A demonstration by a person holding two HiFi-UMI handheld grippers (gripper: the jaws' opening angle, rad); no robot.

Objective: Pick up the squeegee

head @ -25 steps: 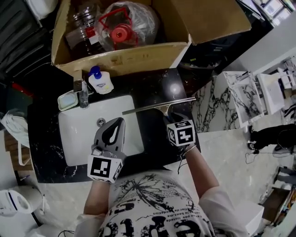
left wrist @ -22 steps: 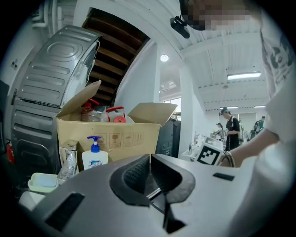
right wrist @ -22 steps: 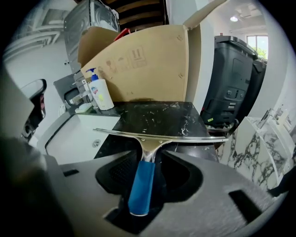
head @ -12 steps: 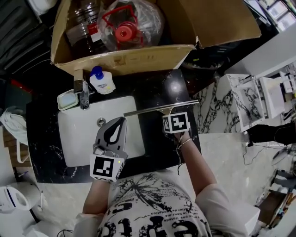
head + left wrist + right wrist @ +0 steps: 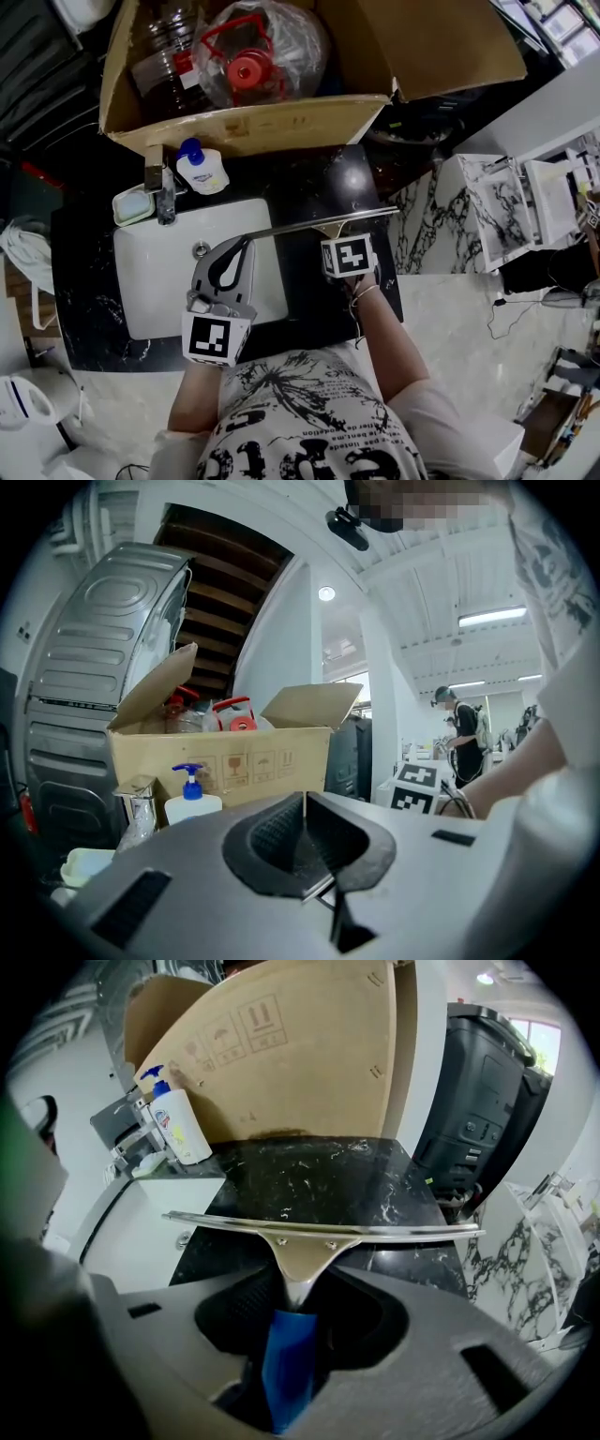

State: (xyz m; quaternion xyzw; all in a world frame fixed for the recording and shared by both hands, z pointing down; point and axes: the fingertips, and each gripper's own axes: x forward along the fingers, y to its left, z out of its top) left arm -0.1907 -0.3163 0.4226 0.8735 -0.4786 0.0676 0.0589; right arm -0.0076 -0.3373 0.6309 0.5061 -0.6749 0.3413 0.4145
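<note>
The squeegee [image 5: 323, 223] has a long metal blade and a blue handle [image 5: 289, 1358]. It stretches across the black marble counter [image 5: 323, 183], with its left end over the white sink [image 5: 155, 272]. My right gripper [image 5: 335, 236] is shut on the blue handle, and the blade [image 5: 319, 1229] stands crosswise just beyond the jaws in the right gripper view. Whether the blade touches the counter I cannot tell. My left gripper [image 5: 244, 246] hovers over the sink, shut with nothing in it [image 5: 305, 803].
An open cardboard box [image 5: 253, 122] with a red-capped water jug [image 5: 246, 67] stands behind the counter. A blue-pump soap bottle [image 5: 202, 169], a faucet [image 5: 161, 192] and a soap dish [image 5: 134, 204] sit at the sink's back left. A black bin [image 5: 478, 1101] stands right of the counter.
My right gripper has closed in on the handle and shifted left and away with the squeegee; the blade now sits a little higher in the head view. The left gripper has barely moved.
</note>
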